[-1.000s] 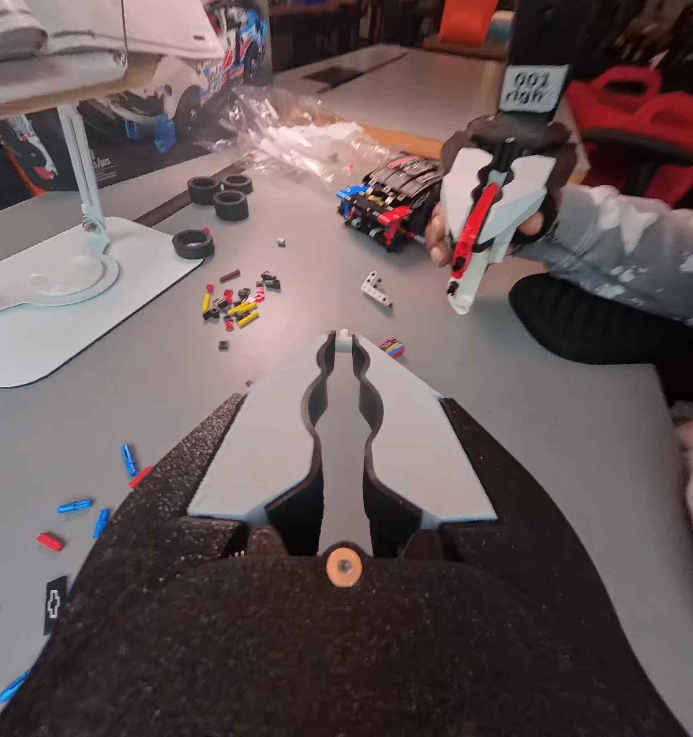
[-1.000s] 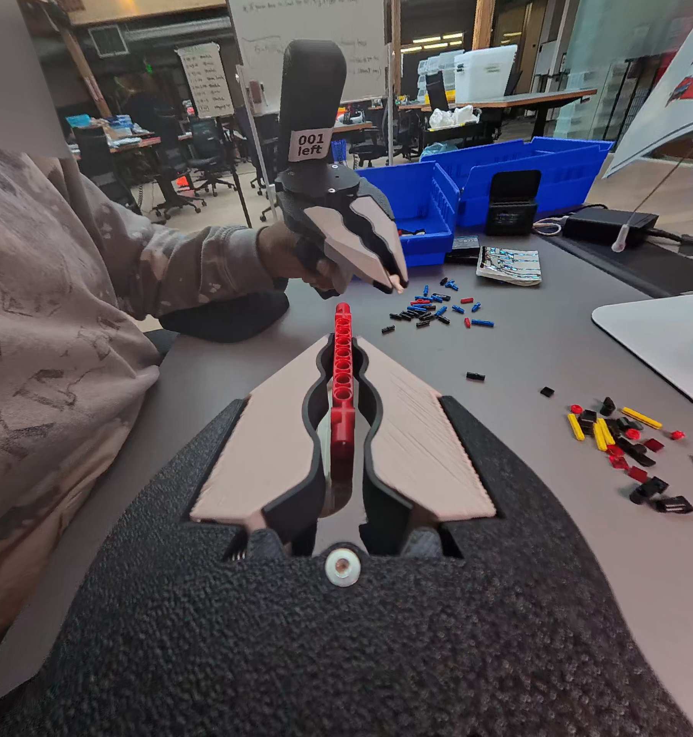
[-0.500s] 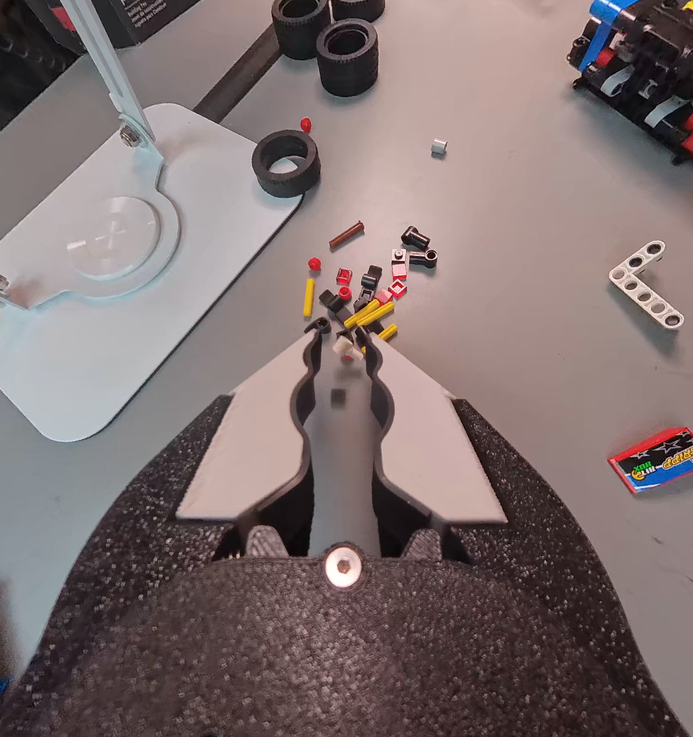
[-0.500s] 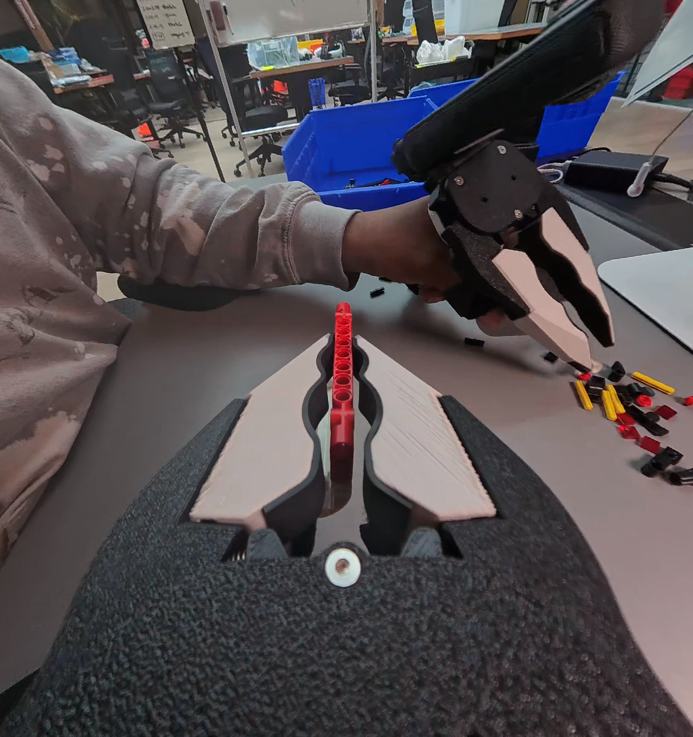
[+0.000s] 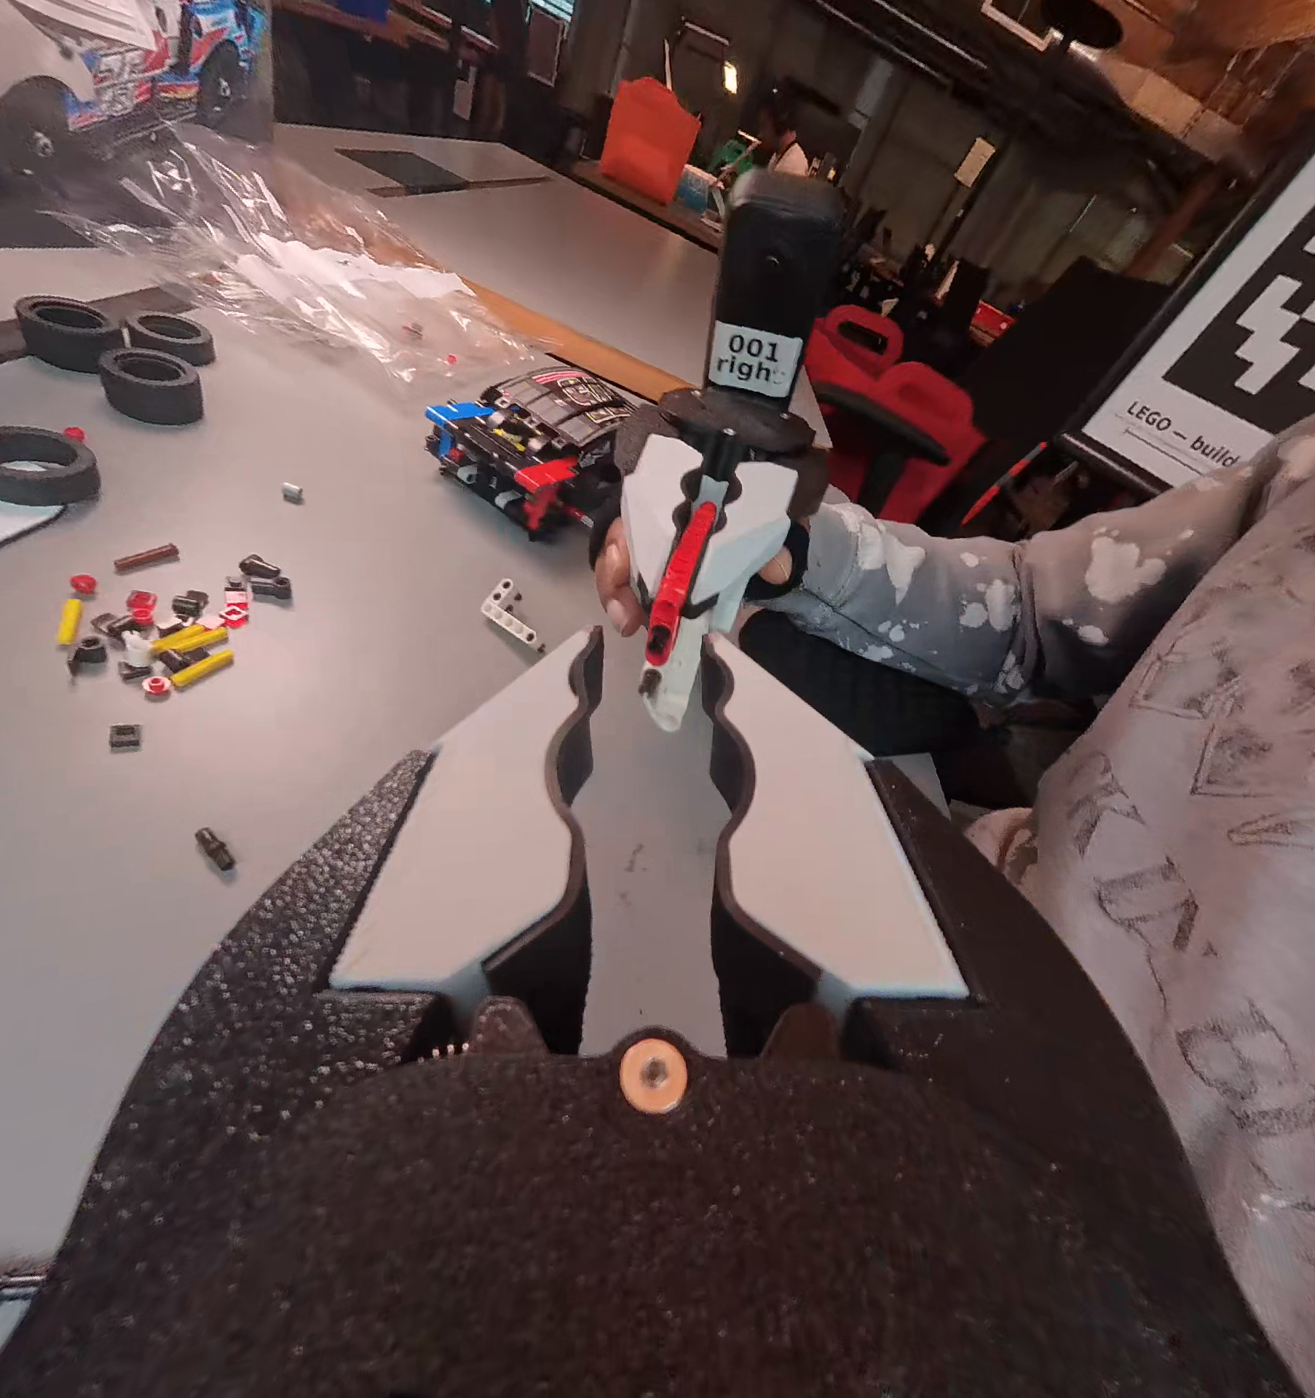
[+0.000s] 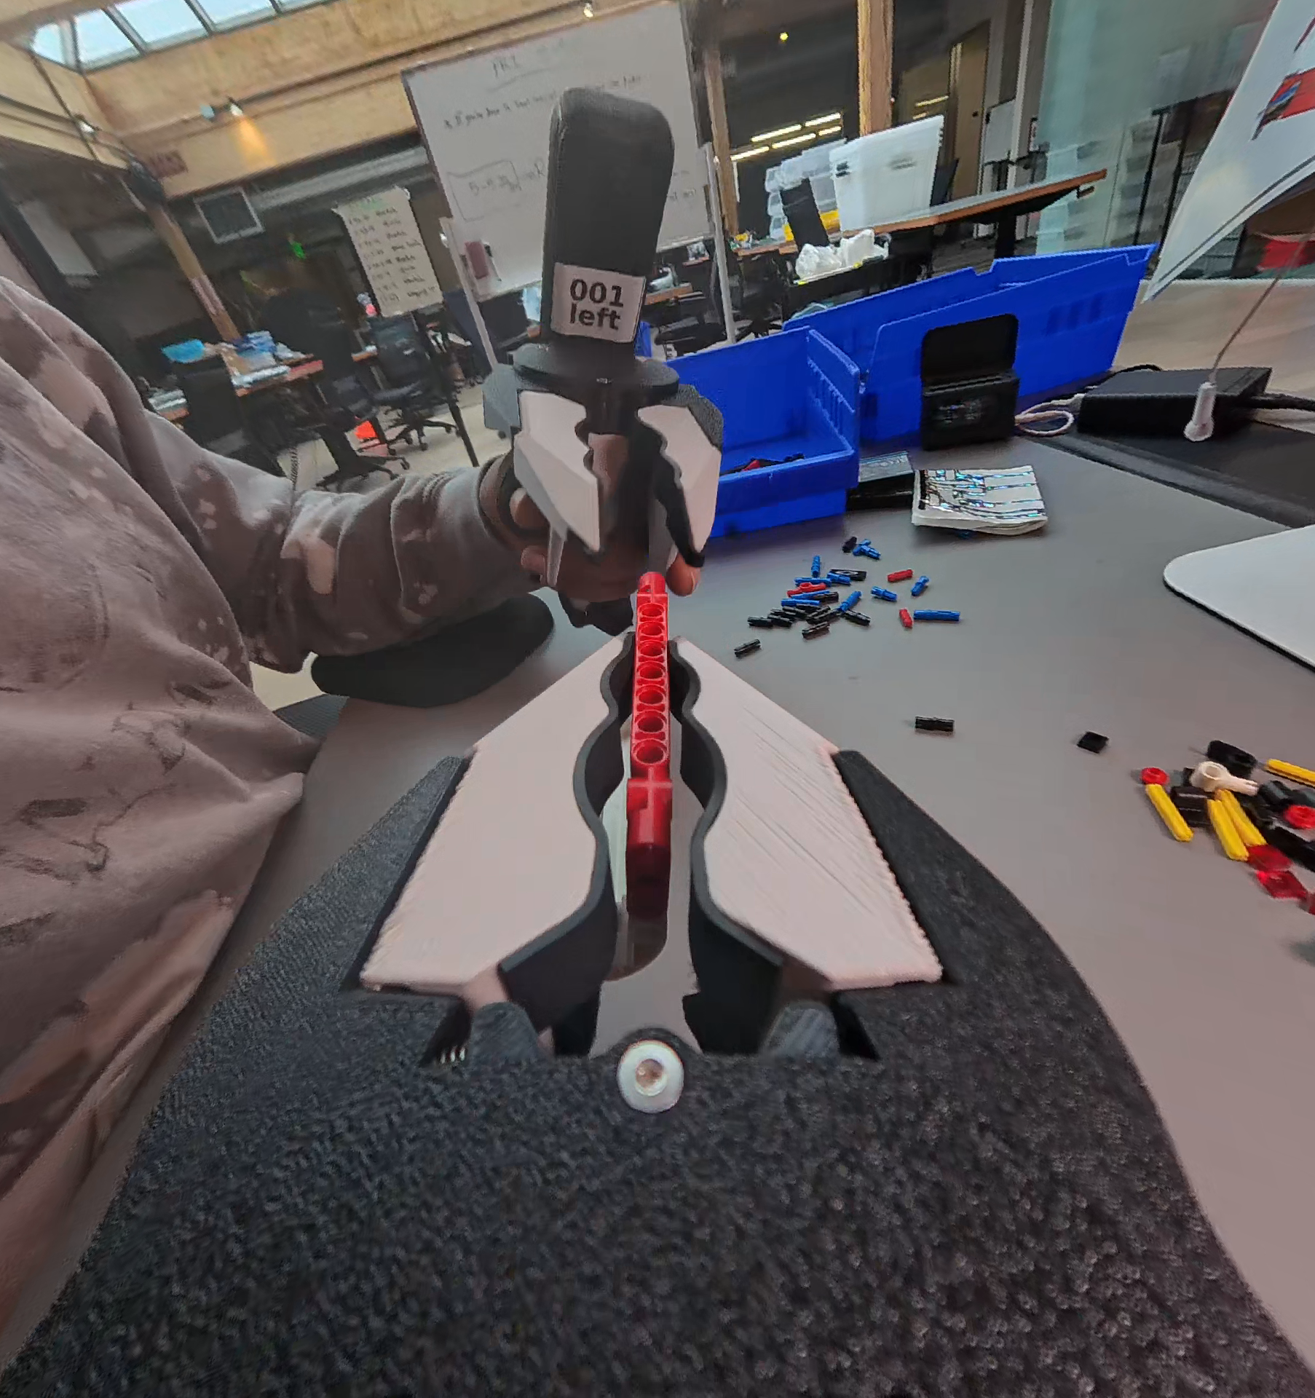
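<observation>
My right gripper [image 6: 651, 643] is shut on a long red holed beam [image 6: 651, 719] that sticks out past its fingertips. It is held above the grey table [image 6: 1017, 681]. My left gripper [image 5: 651, 643] is open and empty, raised and pointing at the right gripper [image 5: 673, 666], whose red beam [image 5: 677, 575] ends just in front of my left fingertips. In the right wrist view the left gripper [image 6: 624, 560] faces me with its jaws apart, just beyond the beam's far end. A small white connector [image 5: 136, 650] lies in the pile of small parts [image 5: 163, 628] to the left.
A part-built black toy car [image 5: 533, 454] stands further back, with black tyres [image 5: 151, 386] and clear plastic bags [image 5: 284, 257] to its left. A white L-shaped beam [image 5: 511, 613] lies near it. Blue and black pins [image 6: 843, 598], blue bins [image 6: 783, 446], a booklet [image 6: 980, 495] and a white stand base [image 6: 1275, 590] show in the right wrist view. My left and right fingertips are right by each other. From either gripper's tips it is about 20 cm to the small white connector [image 5: 136, 650]. It is also in sight in the right wrist view [image 6: 1222, 783].
My left gripper carried a small white piece down to the parts pile, opened and left it there, then swung back up facing the right gripper. The right gripper still holds the red beam.
</observation>
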